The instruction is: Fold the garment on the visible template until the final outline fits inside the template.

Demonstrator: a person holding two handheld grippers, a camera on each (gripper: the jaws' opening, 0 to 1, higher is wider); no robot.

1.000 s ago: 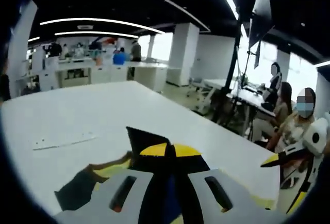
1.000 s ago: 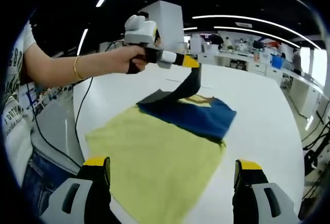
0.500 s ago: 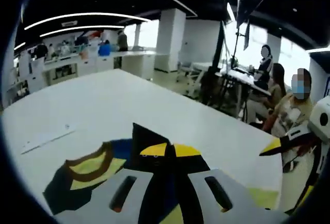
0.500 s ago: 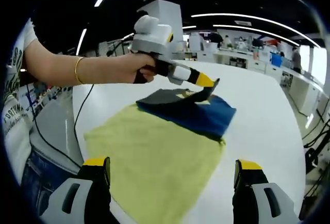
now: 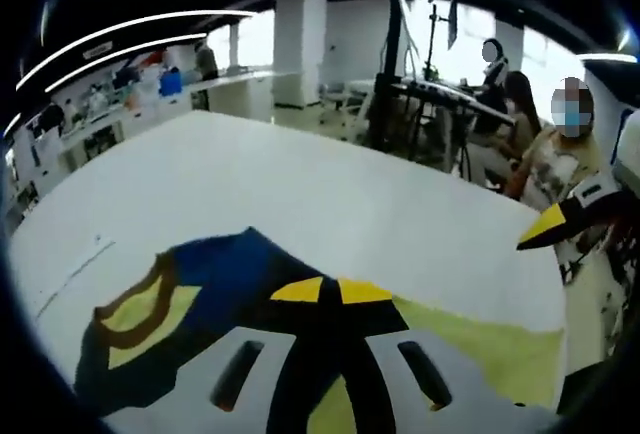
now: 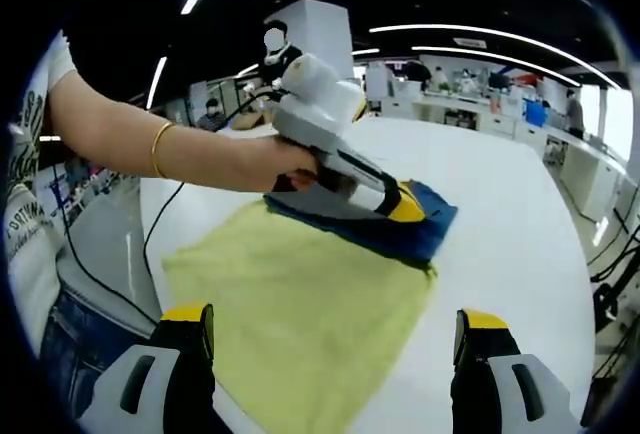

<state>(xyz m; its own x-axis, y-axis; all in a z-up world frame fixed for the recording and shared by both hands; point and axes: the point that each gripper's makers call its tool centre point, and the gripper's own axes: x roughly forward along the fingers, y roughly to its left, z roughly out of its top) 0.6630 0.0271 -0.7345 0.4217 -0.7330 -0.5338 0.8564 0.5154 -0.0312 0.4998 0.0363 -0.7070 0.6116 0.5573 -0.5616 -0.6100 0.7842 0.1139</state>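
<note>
One garment [image 6: 395,216], dark blue with a yellow-and-brown collar, lies folded on the far end of one yellow-green template [image 6: 300,314] spread over the white tabletop [image 6: 500,254]. Two tools are at work. The left tool [image 6: 408,209], held in a hand [image 6: 275,164] with a gold bangle on the wrist, is pressed down on the blue cloth; in the left gripper view its yellow-tipped jaws meet on the garment [image 5: 190,284], pinched shut on the fabric, the collar just to one side. The right tool [image 6: 335,339] hovers at the template's near edge, jaws spread wide, nothing between them, well apart from the garment. Three seated people [image 5: 545,154] sit beyond the tabletop.
</note>
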